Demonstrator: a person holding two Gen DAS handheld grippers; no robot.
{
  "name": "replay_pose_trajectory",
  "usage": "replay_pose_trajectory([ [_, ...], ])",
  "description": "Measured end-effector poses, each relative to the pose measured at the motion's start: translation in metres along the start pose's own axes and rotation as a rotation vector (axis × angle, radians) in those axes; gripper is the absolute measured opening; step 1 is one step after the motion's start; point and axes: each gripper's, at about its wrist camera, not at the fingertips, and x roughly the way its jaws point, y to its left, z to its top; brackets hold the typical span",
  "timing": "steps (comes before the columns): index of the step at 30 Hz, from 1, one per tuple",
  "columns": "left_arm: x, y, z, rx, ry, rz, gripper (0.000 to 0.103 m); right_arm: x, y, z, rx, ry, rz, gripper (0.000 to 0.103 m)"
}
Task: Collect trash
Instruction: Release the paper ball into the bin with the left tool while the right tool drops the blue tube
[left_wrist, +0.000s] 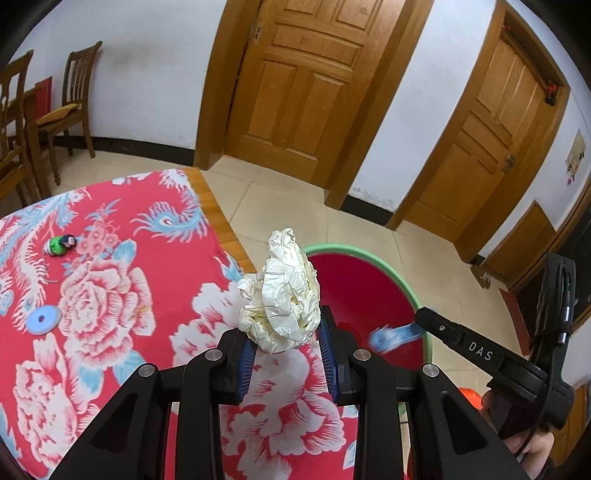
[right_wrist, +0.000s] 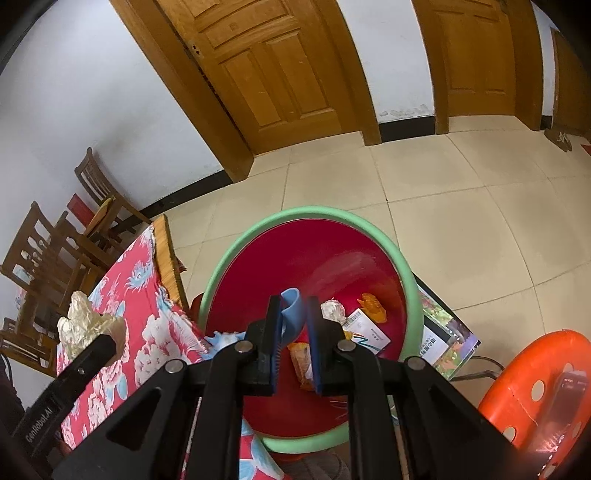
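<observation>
Beside the table, a green-rimmed red bin (right_wrist: 406, 273) gaping under both claws, left gripper (left_wrist: 286, 341) clamped across a featherlight, springy crumpled paper ball (left_wrist: 282, 295) at its middle, right gripper (right_wrist: 293, 306) pinching a soft, floppy blue scrap (right_wrist: 291, 302) over the bin.

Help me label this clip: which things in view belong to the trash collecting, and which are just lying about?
Part of the job:
- crumpled paper ball, held in the left gripper
- blue scrap, between the right gripper jaws
- red bin, already holding wrappers

Just lying about:
- green toy on the floral cloth
- blue disc
- orange stool
- wooden chairs
</observation>
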Motion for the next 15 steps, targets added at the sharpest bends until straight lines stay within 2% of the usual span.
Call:
replay_pose_trajectory([
  [2, 0.003, -0.004, -0.001, 0.009, 0.006, -0.004, 0.032, -0.001, -0.003, 0.000, 0.011, 0.000, 0.003, 0.023],
  [15, 0.035, -0.033, -0.008, 0.057, 0.079, -0.054, 0.032, -0.023, -0.017, 0.006, 0.058, -0.045, 0.027, 0.028],
])
